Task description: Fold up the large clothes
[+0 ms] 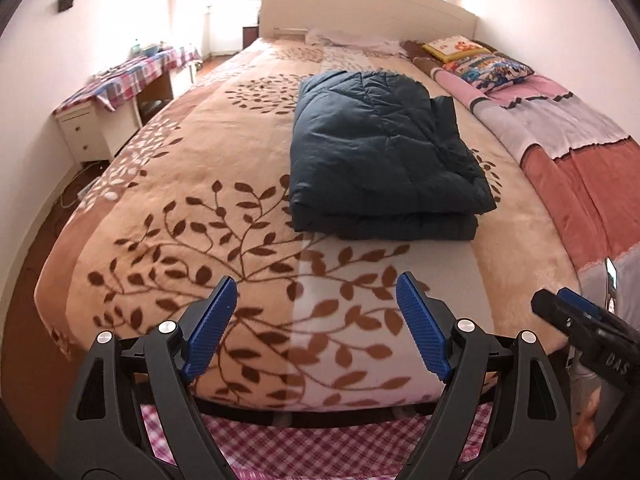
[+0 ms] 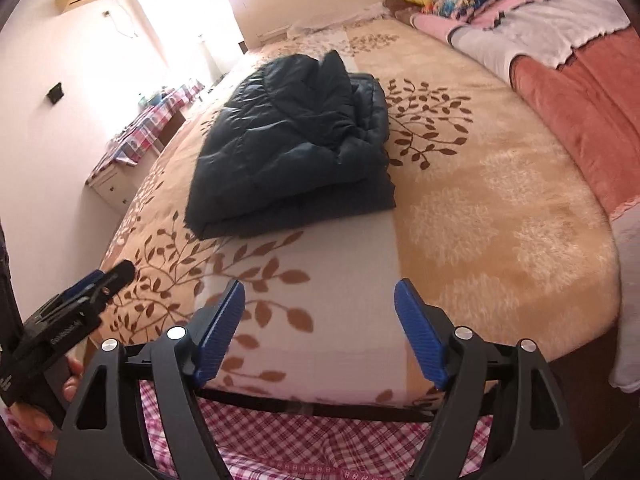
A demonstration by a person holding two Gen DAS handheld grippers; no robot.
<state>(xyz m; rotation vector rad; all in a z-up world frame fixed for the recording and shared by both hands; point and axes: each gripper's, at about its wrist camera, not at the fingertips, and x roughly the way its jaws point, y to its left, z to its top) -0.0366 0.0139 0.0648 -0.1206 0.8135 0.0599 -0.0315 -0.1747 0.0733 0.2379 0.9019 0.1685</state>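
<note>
Left wrist view shows the left gripper (image 1: 316,308) in the lower middle of the frame, its blue pads (image 1: 212,330) spread wide apart with nothing between them, hanging over the near edge of the bed (image 1: 168,184). The dark blue padded jacket (image 1: 384,152) lies folded into a thick bundle in the centre of the frame, resting on the tan blanket with brown leaf print (image 1: 240,240) and well apart from the gripper. At the lower right edge the right gripper (image 1: 568,312) enters from the side. Along the right side of the frame lies a pink, grey and red blanket (image 1: 580,152), with patterned pillows (image 1: 480,62) at the upper right near the white headboard (image 1: 360,4). At the left of the frame stands a white cabinet (image 1: 92,132) under a checked cloth (image 1: 132,80). In the right wrist view the right gripper (image 2: 320,308) sits in the lower middle, its pads (image 2: 420,332) likewise held wide apart and empty, above the foot of the bed (image 2: 500,220). The folded jacket (image 2: 292,148) lies in the upper centre-left of this frame, apart from the gripper. The left gripper (image 2: 104,280) shows at the lower left edge, a hand (image 2: 60,400) beneath it; its opening cannot be judged from this angle. A pink checked fabric (image 2: 320,440) fills the bottom of the frame below the mattress edge.
</note>
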